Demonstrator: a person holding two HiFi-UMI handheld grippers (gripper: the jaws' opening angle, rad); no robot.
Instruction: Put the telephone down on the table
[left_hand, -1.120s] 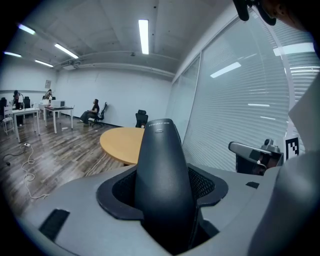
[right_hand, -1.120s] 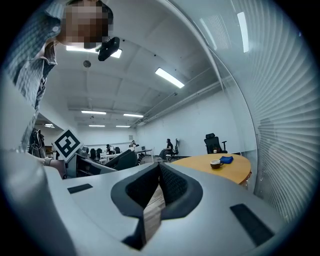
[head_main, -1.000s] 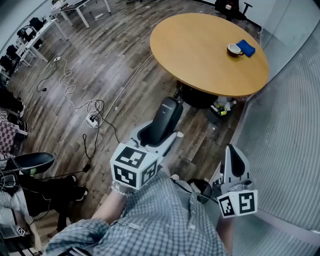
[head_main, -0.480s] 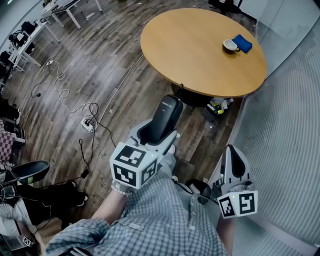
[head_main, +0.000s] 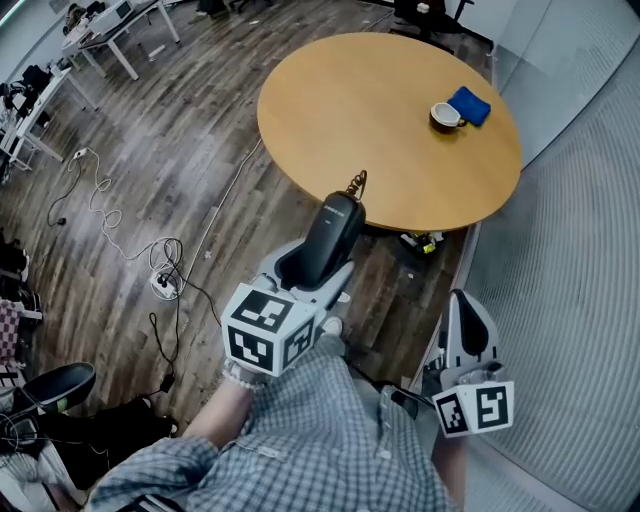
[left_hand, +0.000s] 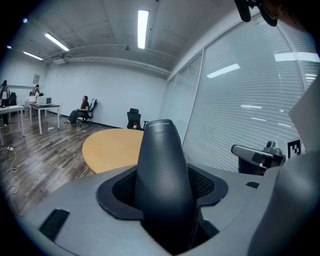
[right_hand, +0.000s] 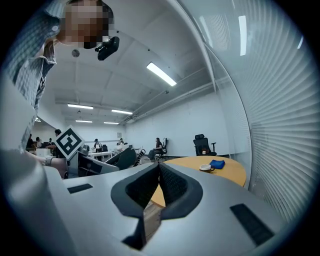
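Black phone (head_main: 333, 232) sits clenched in your left gripper (head_main: 312, 272). The table (head_main: 340, 110) has drawn closer, and the phone's tip now meets its near edge, so lowering comes next. Your right gripper (head_main: 466, 312) is closed and empty.

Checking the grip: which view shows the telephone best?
The left gripper view: the telephone fills it, clamped in the left gripper. The head view shows it smaller, from above; the right gripper view shows only a small dark shape.
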